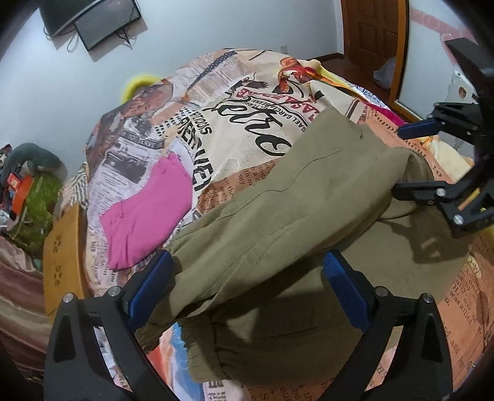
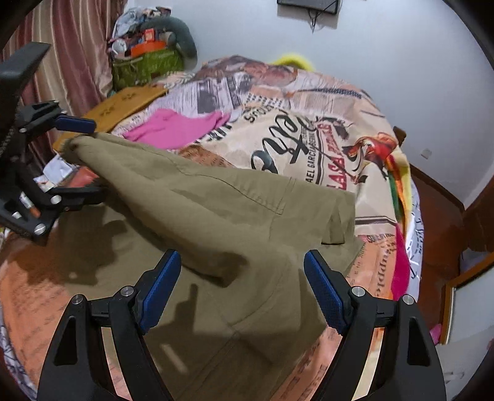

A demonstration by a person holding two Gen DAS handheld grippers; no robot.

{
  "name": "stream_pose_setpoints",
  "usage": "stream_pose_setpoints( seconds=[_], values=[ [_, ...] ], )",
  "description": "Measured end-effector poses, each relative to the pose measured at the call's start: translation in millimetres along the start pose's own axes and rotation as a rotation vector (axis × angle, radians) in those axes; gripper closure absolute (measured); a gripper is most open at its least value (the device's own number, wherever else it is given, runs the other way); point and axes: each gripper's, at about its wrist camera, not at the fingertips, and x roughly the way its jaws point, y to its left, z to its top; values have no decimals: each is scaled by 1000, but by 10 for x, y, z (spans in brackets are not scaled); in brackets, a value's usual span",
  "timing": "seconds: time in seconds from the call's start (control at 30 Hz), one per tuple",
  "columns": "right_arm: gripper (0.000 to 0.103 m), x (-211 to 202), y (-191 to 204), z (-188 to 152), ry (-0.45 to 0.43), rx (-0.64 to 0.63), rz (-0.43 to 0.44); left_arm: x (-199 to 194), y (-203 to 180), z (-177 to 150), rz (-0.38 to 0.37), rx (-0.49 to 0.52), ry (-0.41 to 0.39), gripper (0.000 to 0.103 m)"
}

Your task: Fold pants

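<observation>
Olive pants [image 1: 278, 200] lie on a bed, with one layer folded over another and still standing up a little in a loose ridge. In the left wrist view my left gripper [image 1: 247, 259] is open wide, its blue pads [image 1: 154, 283] on either side of the fold's near end without pressing it. My right gripper [image 1: 401, 159] at the right edge is open too, with the other end of the fold between its fingers. The right wrist view shows the same pants [image 2: 216, 197], my right gripper [image 2: 240, 256] open over them and my left gripper [image 2: 92, 157] open at the left.
The bed wears a newspaper-print cover [image 1: 247, 101]. A pink garment [image 1: 148, 209] lies beyond the pants. A wooden board [image 1: 61, 246] ends the bed, with a green bag [image 1: 40, 200] of clutter behind it. A wooden door [image 1: 370, 27] stands at the far right.
</observation>
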Motion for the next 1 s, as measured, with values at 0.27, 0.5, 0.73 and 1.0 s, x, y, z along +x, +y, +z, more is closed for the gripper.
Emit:
stream_pose_setpoints(
  seconds=[0.27,0.5,0.73,1.0],
  values=[
    [66,120,-105,81,39,54,74,39,10,6,26,-7,-4,23],
    [98,-124,64,87,-61,23,49,-75,92,-13,36,-45,-19,58],
    [99,-533,279,27,-122,7,51,-291,192,-156,16,-92,-43,61],
    [98,-497,525,-398,-51,79,105,-370,143,-544,-45,-102,8,60]
  ],
)
